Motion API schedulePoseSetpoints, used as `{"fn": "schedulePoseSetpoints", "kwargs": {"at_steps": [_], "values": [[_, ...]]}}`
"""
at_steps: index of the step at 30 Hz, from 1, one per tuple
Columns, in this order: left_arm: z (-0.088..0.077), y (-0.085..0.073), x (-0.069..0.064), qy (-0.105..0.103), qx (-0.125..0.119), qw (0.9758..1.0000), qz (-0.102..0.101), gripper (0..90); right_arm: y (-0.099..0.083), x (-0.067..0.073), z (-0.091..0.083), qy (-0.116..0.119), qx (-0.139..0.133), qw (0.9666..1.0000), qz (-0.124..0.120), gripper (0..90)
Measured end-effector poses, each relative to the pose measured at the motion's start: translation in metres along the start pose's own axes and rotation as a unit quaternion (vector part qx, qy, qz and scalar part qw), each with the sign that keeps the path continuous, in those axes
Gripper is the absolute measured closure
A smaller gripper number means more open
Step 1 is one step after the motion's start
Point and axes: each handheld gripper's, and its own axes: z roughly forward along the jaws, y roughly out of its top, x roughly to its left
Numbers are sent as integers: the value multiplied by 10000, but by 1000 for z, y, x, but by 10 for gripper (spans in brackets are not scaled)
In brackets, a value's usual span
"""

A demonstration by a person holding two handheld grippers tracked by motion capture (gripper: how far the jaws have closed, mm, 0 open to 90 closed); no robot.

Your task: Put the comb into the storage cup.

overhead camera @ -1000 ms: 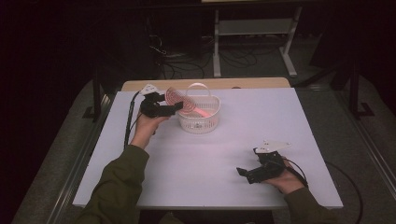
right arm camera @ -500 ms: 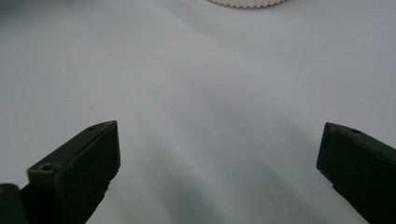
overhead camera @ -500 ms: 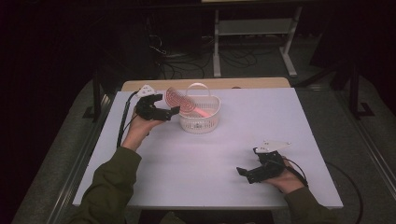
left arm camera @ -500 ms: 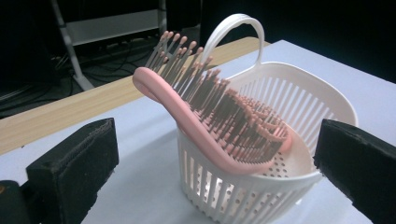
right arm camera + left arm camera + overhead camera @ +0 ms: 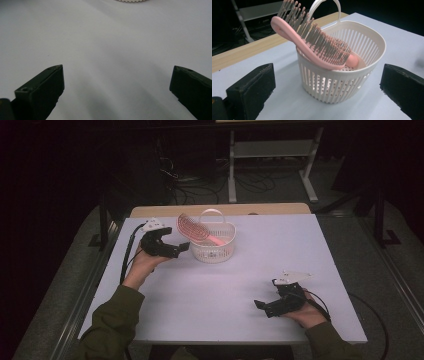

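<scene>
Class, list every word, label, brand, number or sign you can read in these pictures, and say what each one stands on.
None: no readable text on the pink hairbrush, the white basket, the table or either gripper, left gripper and right gripper.

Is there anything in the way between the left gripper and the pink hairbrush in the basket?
Nothing visible blocks it. The left gripper hangs open just beside the white basket, with bare table between them. The pink hairbrush leans on the basket's near rim, its bristled head sticking up and out toward the gripper.
</scene>
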Motion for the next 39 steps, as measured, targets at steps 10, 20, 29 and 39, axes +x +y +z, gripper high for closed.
{"fn": "schedulePoseSetpoints", "kwargs": {"at_steps": [10,20,29,39], "values": [[-10,-13,-9,-27,159,9999,51,0,0,1,-1,-10,-2,10000,-1,0],[-22,-27,-24,-148,308,9994,93,0,1,2,0,-18,7,10000,-33,0],[-35,-40,-37,-232,448,9986,132,0,1,1,-1,-17,-23,10000,-20,0],[-46,-58,-42,-273,544,9981,109,0,1,1,-1,-36,-27,10000,-19,0]]}}
